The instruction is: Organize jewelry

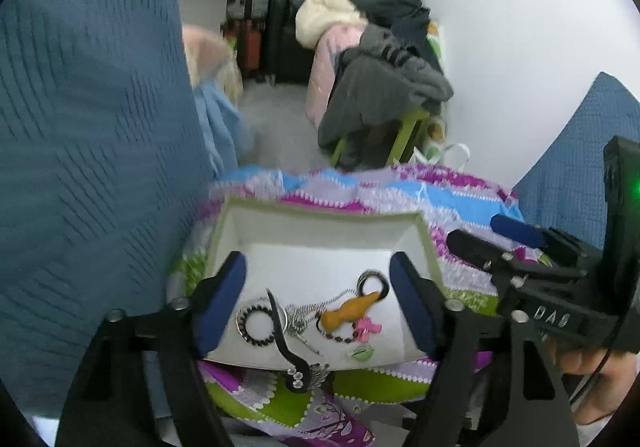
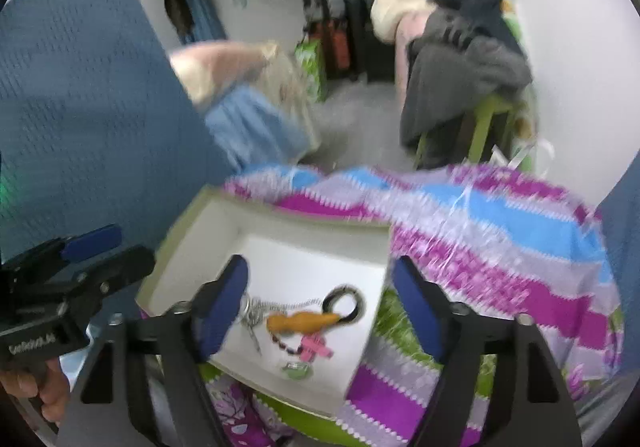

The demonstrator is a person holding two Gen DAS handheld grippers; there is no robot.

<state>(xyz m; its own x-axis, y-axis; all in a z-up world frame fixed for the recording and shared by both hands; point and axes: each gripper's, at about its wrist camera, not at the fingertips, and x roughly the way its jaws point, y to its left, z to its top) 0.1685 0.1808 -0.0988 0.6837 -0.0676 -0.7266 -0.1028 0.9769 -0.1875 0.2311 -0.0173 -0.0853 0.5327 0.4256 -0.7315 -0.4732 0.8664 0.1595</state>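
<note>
A shallow white box [image 1: 320,223] with a pale green rim rests on a colourful patterned cloth [image 1: 452,191]. Inside lie an orange pendant [image 1: 348,313], a silver chain [image 1: 316,307], a black bead bracelet [image 1: 260,325], a pink charm [image 1: 366,327], a black ring [image 1: 374,281] and a green piece [image 1: 362,351]. A black hair clip [image 1: 286,343] hangs over the box's near edge. My left gripper [image 1: 318,303] is open above the box. My right gripper [image 2: 320,307] is open above the same box [image 2: 224,223], over the orange pendant [image 2: 300,323].
Blue fabric [image 1: 92,167] rises at the left and right. Beyond the cloth, a green stool [image 1: 404,135] piled with grey clothes, suitcases [image 1: 252,7] and a white wall. The right gripper's body shows at the right in the left wrist view [image 1: 560,279].
</note>
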